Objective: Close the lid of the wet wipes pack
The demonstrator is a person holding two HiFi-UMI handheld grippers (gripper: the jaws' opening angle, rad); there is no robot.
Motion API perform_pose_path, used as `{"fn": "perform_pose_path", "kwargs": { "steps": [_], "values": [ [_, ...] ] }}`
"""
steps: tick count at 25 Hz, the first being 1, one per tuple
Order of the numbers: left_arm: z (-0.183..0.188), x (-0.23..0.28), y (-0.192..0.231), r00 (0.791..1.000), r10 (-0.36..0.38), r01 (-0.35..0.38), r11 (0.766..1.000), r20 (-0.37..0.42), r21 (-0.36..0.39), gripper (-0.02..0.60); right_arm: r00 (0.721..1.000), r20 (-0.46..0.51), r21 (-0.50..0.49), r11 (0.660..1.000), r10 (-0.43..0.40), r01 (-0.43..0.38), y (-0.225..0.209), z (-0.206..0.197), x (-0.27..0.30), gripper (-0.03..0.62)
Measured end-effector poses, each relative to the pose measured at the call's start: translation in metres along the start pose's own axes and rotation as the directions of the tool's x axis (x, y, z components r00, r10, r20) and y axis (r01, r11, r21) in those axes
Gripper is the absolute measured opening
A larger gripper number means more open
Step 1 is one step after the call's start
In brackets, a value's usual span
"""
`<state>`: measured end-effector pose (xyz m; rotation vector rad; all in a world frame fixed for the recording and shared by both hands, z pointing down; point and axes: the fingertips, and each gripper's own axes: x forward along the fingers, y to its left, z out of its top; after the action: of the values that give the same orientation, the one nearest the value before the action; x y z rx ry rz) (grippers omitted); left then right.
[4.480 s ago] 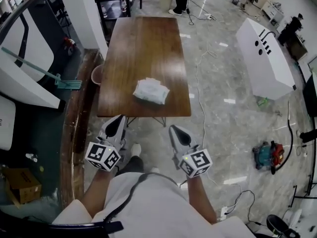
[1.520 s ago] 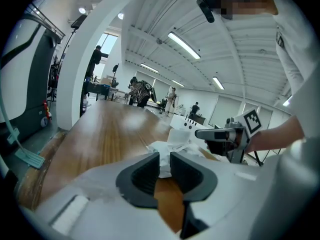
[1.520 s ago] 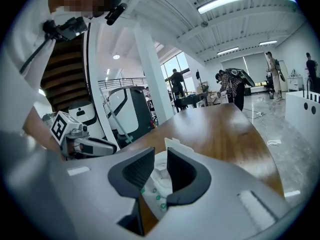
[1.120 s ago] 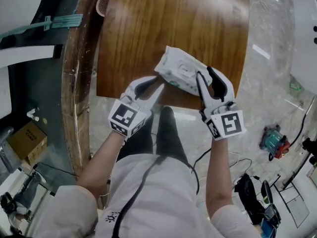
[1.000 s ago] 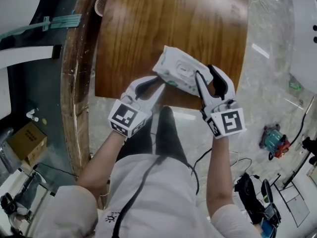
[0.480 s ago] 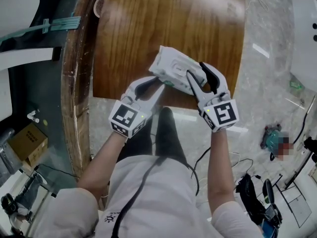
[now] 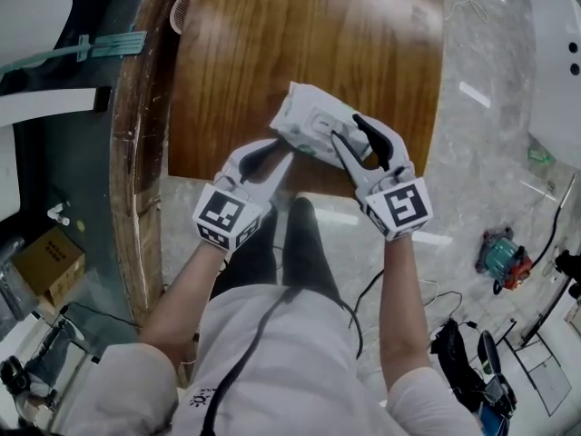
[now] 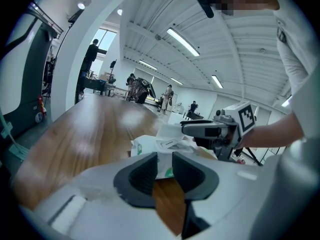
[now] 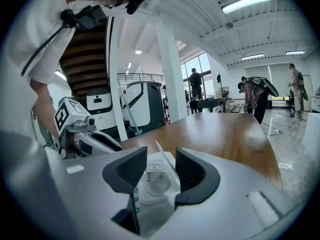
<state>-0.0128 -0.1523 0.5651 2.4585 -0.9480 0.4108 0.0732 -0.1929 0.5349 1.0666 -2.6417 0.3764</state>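
Note: left gripper [image 7: 277, 155] pinches wet wipes pack [image 7: 304, 121] edge; right gripper [image 7: 347, 130] jaws spread astride raised lid [image 9: 166, 160], mid-frame. Push lid down squarely.

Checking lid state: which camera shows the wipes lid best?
Right gripper view: the lid stands open between the right gripper's spread jaws. Head view: gripper partly covers it. Left gripper view: wipes pack from the side, lid unclear.

Open workshop hall: long white ceiling strip lights [image 9: 247, 2], polished grey stone floor [image 7: 495, 171], people standing [image 9: 196, 84] far off.
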Motion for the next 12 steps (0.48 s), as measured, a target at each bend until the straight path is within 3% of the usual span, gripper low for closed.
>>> {"fn": "perform_pose_path", "kwargs": {
  "steps": [12],
  "values": [
    [-0.004, -0.014, 0.001, 1.0, -0.001, 0.001, 1.0, 0.004, 0.007, 0.104, 0.999, -0.037, -0.058, 0.998, -0.001, -0.001, 0.02, -0.008, 0.001, 0.181]
  ]
}}
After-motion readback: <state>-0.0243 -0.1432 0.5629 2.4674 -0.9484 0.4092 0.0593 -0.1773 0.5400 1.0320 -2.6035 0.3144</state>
